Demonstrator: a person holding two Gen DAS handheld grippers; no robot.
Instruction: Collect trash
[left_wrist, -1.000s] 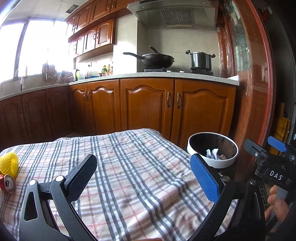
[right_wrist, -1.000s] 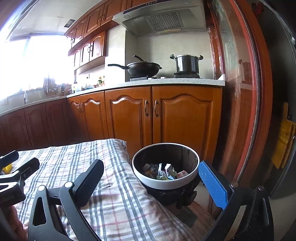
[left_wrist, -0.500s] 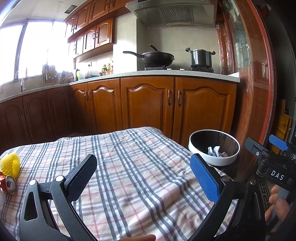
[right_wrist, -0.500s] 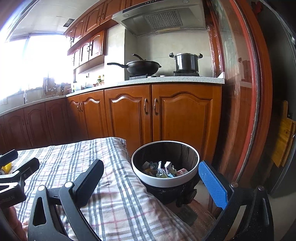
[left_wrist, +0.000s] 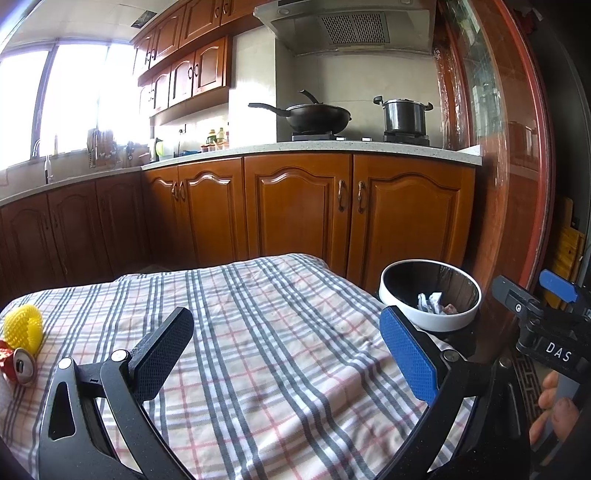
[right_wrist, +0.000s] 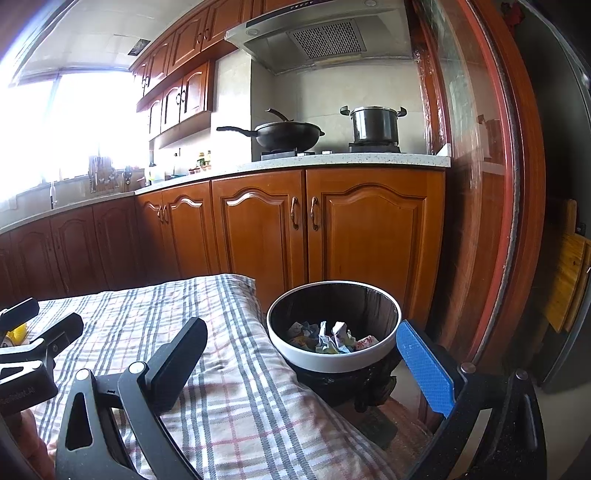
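A round bin (right_wrist: 334, 325) with a white rim and black liner stands off the table's right edge and holds crumpled paper trash (right_wrist: 328, 338); it also shows in the left wrist view (left_wrist: 430, 301). On the plaid tablecloth (left_wrist: 258, 350) at the far left lie a yellow foam net (left_wrist: 24, 326) and a crushed red can (left_wrist: 18, 365). My left gripper (left_wrist: 286, 354) is open and empty over the cloth. My right gripper (right_wrist: 303, 358) is open and empty, just short of the bin.
Wooden kitchen cabinets (left_wrist: 295, 210) run behind the table, with a wok (left_wrist: 317, 118) and a pot (left_wrist: 404, 116) on the stove. A red-framed glass door (right_wrist: 491, 184) stands to the right. The right gripper's body (left_wrist: 546, 332) shows at the left view's right edge.
Both views have shifted slightly; the bin sits a little lower and nearer in the frames. Both grippers stay open and empty.
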